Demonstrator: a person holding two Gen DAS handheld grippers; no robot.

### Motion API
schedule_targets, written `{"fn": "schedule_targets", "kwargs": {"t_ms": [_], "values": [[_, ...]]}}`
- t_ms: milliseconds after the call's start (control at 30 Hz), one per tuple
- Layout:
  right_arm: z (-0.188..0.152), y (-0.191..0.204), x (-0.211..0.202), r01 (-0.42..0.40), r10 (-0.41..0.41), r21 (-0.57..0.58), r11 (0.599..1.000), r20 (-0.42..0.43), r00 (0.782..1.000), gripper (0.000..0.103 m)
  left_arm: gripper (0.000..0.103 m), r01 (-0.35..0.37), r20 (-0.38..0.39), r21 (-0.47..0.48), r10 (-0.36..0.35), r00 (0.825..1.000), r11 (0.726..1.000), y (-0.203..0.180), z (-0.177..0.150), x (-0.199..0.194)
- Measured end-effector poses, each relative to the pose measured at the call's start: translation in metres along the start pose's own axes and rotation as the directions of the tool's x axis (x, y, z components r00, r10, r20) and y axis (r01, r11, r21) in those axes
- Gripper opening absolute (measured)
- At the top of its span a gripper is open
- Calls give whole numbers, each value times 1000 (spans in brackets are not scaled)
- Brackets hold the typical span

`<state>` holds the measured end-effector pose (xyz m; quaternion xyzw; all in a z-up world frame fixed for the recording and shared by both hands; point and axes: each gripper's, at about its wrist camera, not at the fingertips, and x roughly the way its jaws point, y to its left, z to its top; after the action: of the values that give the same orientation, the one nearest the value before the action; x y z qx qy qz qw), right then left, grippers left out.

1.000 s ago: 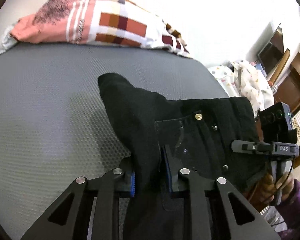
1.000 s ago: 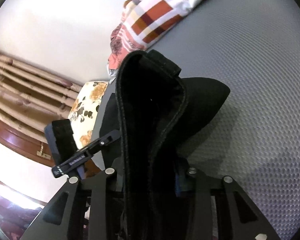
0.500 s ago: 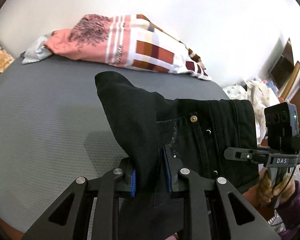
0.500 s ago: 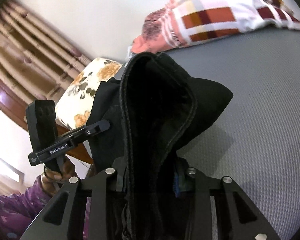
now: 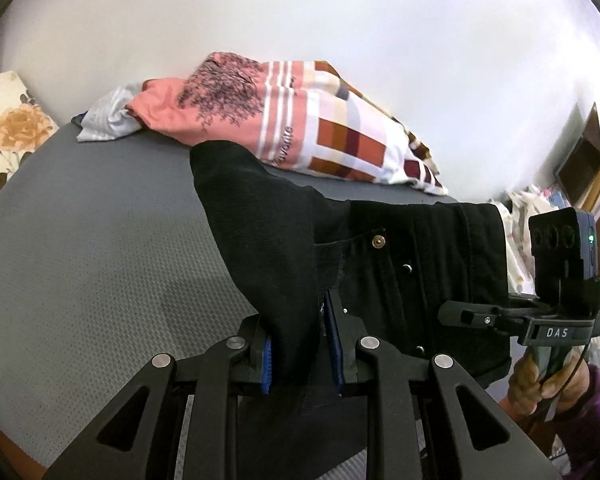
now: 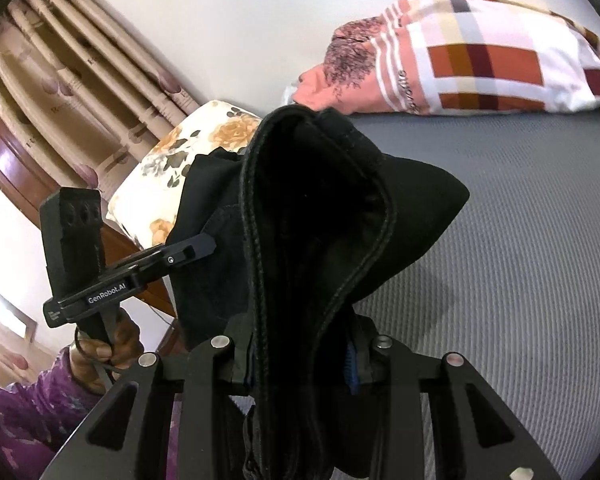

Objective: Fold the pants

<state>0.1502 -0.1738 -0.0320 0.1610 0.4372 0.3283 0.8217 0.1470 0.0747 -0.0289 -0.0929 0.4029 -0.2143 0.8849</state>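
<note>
Holding black pants (image 5: 400,264) up over near gray bed (image 5: 100,260) | left gripper (image 5: 300,354) and right gripper (image 6: 300,364) both pinch cloth | soft, floppy, maybe heavy; we grip thick waist

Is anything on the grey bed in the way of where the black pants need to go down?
Nothing visible. Both grippers, the left gripper and the right gripper, are shut on the black pants, holding them above the grey bed, which is bare beneath. The checked bedding lies far back by the wall.
</note>
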Motion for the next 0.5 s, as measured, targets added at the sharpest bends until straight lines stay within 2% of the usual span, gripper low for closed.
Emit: {"fn": "schedule_targets", "kwargs": {"t_ms": [233, 500], "values": [[21, 9, 19, 7, -8, -42, 999, -10, 1000, 31, 22, -17, 26, -19, 18, 999, 1000, 21, 13, -1], [50, 3, 52, -29, 28, -14, 999, -26, 999, 31, 22, -39, 53, -44, 41, 998, 998, 51, 38, 8]]}}
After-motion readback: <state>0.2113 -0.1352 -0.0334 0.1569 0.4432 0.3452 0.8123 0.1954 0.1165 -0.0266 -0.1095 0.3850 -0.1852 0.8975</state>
